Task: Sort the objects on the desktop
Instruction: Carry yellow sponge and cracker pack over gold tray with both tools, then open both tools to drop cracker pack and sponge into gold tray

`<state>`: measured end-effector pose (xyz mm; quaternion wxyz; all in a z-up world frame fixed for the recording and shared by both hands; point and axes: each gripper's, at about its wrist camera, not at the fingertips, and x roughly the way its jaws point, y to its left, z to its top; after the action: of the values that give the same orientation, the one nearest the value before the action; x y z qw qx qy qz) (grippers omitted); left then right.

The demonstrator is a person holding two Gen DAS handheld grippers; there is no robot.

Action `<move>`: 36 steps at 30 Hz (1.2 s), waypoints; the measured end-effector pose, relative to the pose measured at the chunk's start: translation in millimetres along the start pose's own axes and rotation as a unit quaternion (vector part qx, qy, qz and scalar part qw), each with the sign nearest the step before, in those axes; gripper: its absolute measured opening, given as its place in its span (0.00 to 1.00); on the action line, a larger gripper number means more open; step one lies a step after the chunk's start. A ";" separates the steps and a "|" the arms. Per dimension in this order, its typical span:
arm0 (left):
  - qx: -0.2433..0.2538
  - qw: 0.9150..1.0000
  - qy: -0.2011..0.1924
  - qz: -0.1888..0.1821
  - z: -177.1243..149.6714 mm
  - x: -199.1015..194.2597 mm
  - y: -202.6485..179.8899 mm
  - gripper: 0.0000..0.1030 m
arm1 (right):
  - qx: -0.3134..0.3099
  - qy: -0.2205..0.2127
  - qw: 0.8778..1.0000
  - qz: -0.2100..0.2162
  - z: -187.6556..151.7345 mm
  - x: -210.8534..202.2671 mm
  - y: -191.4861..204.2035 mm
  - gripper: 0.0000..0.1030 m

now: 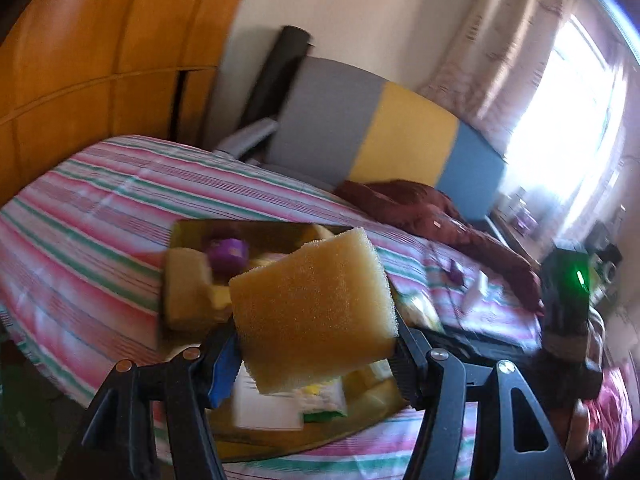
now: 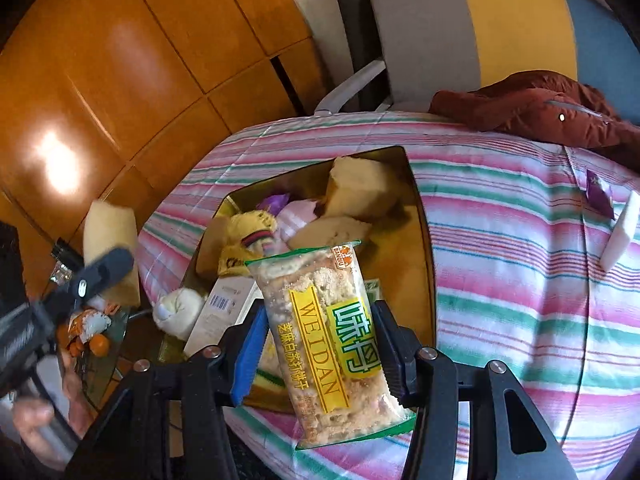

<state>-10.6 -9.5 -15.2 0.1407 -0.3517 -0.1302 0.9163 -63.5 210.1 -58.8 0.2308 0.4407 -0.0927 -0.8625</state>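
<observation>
The left gripper [image 1: 316, 344] is clamping a yellow foam sponge block [image 1: 312, 312] between its fingers, holding it above the gold rectangular tray [image 2: 420, 216] lying on the pink-and-green striped bed cover [image 2: 520, 280]. The right gripper [image 2: 316, 344] is pinching a clear biscuit packet with a yellow-green label [image 2: 328, 340] over the tray's near edge. More sponge blocks [image 2: 360, 192] are lying inside the tray.

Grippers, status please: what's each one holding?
Left gripper shut on sponge. Right gripper shut on cracker packet. Both above the gold tray; nothing blocking.
</observation>
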 end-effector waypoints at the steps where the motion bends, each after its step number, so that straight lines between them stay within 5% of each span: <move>1: 0.003 1.000 0.005 -0.007 -1.3 4.8 -4.1 0.62 | 0.002 -0.002 1.000 -0.001 2.9 -0.2 -1.4 0.51; 15: 0.060 0.997 0.049 -0.022 -18.5 50.8 -38.6 0.62 | 0.011 -0.002 1.000 -0.007 41.9 16.0 -15.2 0.51; 25: 0.057 0.996 0.062 -0.019 -23.6 65.1 -36.9 0.62 | -0.008 0.000 1.000 -0.024 60.2 29.2 -13.6 0.44; 33: 0.043 0.996 0.082 -0.011 -26.7 81.6 -34.3 0.66 | 0.005 -0.003 1.000 -0.023 55.1 26.0 -17.6 0.44; 36: 0.042 0.995 0.089 -0.008 -29.0 84.4 -35.0 0.71 | 0.003 -0.002 0.999 -0.035 51.5 24.6 -17.5 0.51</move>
<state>-45.2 56.5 -75.6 0.1735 -0.4246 -0.0811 0.8849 -122.8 211.4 -52.2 0.1993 0.4428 -0.0805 -0.8705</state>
